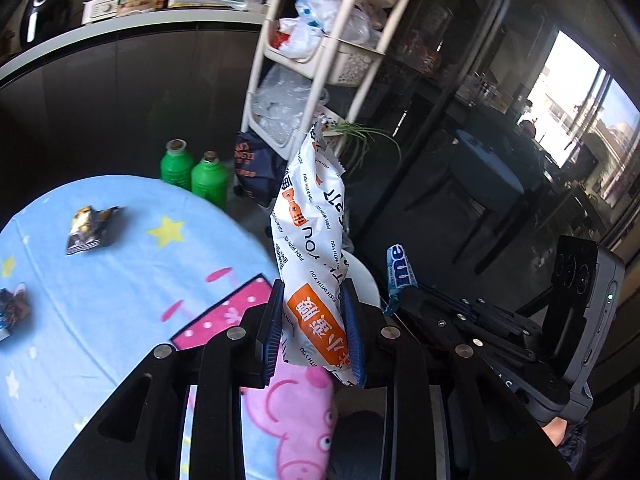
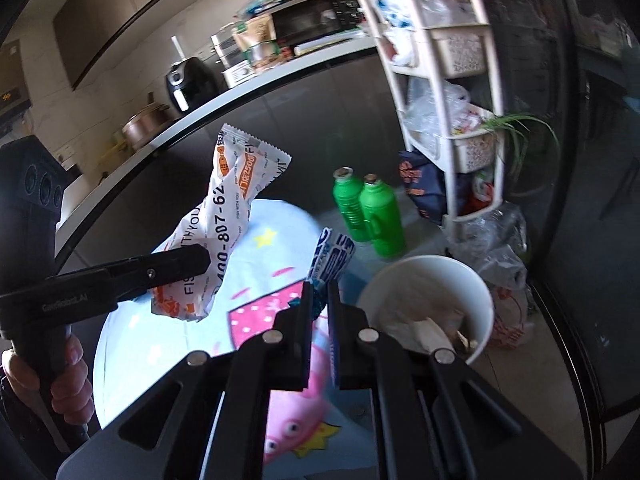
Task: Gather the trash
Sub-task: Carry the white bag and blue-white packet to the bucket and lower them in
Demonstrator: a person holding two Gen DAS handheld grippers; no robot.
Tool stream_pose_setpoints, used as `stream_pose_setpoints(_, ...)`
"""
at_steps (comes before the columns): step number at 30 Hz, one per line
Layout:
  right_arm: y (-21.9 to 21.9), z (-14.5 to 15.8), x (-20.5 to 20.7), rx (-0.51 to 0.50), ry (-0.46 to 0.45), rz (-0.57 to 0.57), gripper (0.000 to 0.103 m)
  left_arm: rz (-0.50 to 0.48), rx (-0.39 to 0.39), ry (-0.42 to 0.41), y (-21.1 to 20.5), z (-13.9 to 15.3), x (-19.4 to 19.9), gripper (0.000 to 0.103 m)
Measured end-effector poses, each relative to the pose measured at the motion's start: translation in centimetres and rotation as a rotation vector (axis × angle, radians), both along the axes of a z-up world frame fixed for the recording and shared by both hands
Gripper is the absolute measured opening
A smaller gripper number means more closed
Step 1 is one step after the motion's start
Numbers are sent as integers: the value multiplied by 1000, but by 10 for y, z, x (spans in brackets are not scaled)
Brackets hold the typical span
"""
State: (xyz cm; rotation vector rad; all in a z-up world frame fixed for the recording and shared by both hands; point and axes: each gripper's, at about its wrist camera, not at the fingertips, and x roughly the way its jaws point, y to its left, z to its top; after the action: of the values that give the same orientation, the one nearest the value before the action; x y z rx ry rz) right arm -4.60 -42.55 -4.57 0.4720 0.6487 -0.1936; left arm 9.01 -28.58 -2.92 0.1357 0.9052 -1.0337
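Observation:
My left gripper [image 1: 312,300] is shut on a white and orange wrapper [image 1: 310,240], which stands up from its jaws above the table edge; the wrapper also shows in the right wrist view [image 2: 224,220]. My right gripper [image 2: 320,292] is shut on a blue and white wrapper [image 2: 332,260], also seen in the left wrist view [image 1: 400,272]. A white bin [image 2: 480,288] with trash inside stands on the floor just right of my right gripper. Two crumpled dark wrappers [image 1: 90,230] [image 1: 12,308] lie on the blue tablecloth [image 1: 120,280] at the left.
Two green bottles [image 2: 368,216] stand on the floor past the table. A white shelf rack [image 2: 452,80] with plastic bags stands behind them, with more bags [image 2: 500,248] at its foot. A dark counter [image 1: 120,28] with appliances runs along the back.

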Motion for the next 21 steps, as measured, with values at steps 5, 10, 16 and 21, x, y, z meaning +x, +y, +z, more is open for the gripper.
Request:
stream_pose_setpoints(5,-24,-24,-7,30,54,-46,9,-44,14,15,-36,-14,-4,26)
stream_pose_setpoints(10,-38,-53,-5,56,101,-63,9,-78,47,54,-67,-36,0,26)
stream_pose_setpoints(16,-57,-94,2,102,166,-96,9,-93,135,78,-104,-69,10,27)
stream_pose_setpoints(21,-72,-120,9,142,192,-104,9,-95,189,83,-120,-89,14,27)
